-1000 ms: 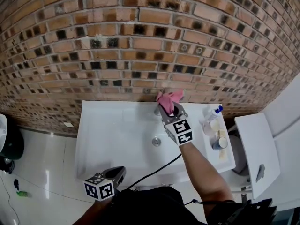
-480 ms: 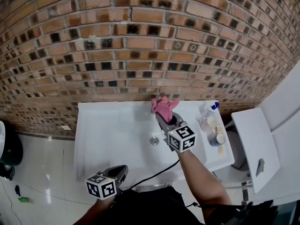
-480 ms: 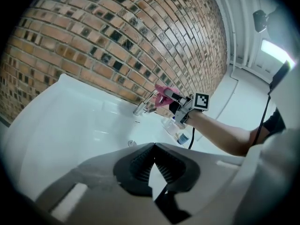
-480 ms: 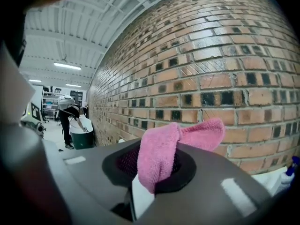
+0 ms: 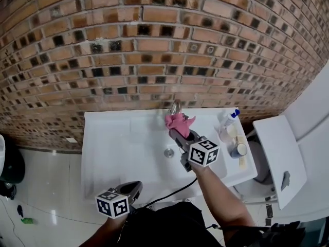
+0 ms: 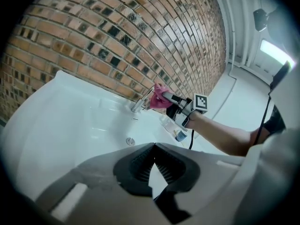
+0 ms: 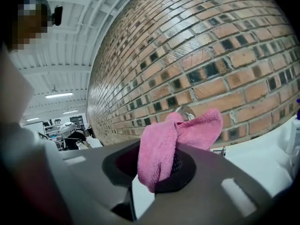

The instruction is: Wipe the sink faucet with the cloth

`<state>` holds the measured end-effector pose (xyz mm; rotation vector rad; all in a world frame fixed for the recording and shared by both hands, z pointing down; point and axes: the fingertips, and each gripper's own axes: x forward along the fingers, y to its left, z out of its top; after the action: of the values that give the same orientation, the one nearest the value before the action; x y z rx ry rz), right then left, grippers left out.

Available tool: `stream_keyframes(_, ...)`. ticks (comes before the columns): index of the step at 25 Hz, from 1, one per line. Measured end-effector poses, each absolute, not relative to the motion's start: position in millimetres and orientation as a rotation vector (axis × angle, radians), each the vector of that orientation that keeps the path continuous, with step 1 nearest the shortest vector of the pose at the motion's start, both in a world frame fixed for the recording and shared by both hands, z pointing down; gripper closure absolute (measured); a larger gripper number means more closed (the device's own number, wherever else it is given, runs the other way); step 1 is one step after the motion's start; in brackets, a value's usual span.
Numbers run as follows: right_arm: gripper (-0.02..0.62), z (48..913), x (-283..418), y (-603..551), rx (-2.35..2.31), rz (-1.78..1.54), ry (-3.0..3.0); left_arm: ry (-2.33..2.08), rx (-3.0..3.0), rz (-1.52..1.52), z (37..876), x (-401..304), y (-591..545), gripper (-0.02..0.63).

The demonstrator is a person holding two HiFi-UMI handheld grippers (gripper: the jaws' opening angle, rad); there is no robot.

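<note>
A chrome faucet (image 5: 175, 107) stands at the back rim of the white sink (image 5: 118, 138), against the brick wall. My right gripper (image 5: 183, 133) is shut on a pink cloth (image 5: 178, 121), which hangs just in front of the faucet and over the basin. In the right gripper view the cloth (image 7: 174, 142) bulges out of the right gripper (image 7: 157, 168) and hides most of the faucet (image 7: 188, 112). My left gripper (image 5: 129, 191) hangs low by the sink's front edge, shut on nothing. The left gripper view shows the faucet (image 6: 139, 102), the cloth (image 6: 159, 91) and the sink (image 6: 70, 121).
A drain (image 5: 168, 152) lies in the basin below the right gripper. A spray bottle (image 5: 229, 122) and a small jar (image 5: 239, 151) stand on the sink's right ledge. A white toilet lid (image 5: 280, 153) is at the right. A black cable trails from the right gripper.
My right gripper has drawn the cloth back from the wall and off the faucet, whose top now shows. The left gripper has stayed put.
</note>
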<state>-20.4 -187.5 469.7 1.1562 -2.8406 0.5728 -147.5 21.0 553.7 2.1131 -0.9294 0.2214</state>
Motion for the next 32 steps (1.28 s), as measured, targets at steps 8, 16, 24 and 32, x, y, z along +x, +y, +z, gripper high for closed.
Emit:
stream_keyframes(8, 0.537, 483, -21, -182, 1.107, 0.625, -2.794, -1.014, 2.103, 0.184, 547, -155, 20, 0.601)
stream_keyframes(16, 0.537, 493, -7, -160, 0.997, 0.721, -2.757, -1.058, 2.079, 0.152, 542, -136, 25, 0.601)
stream_keyframes(24, 0.537, 464, 44, -91, 0.914, 0.927, -2.911, -1.075, 2.084, 0.131, 532, -95, 22, 0.601)
stream_keyframes(32, 0.535, 432, 98, -40, 0.983, 1.072, -2.976, -1.078, 2.104, 0.135, 521, -53, 19, 0.601)
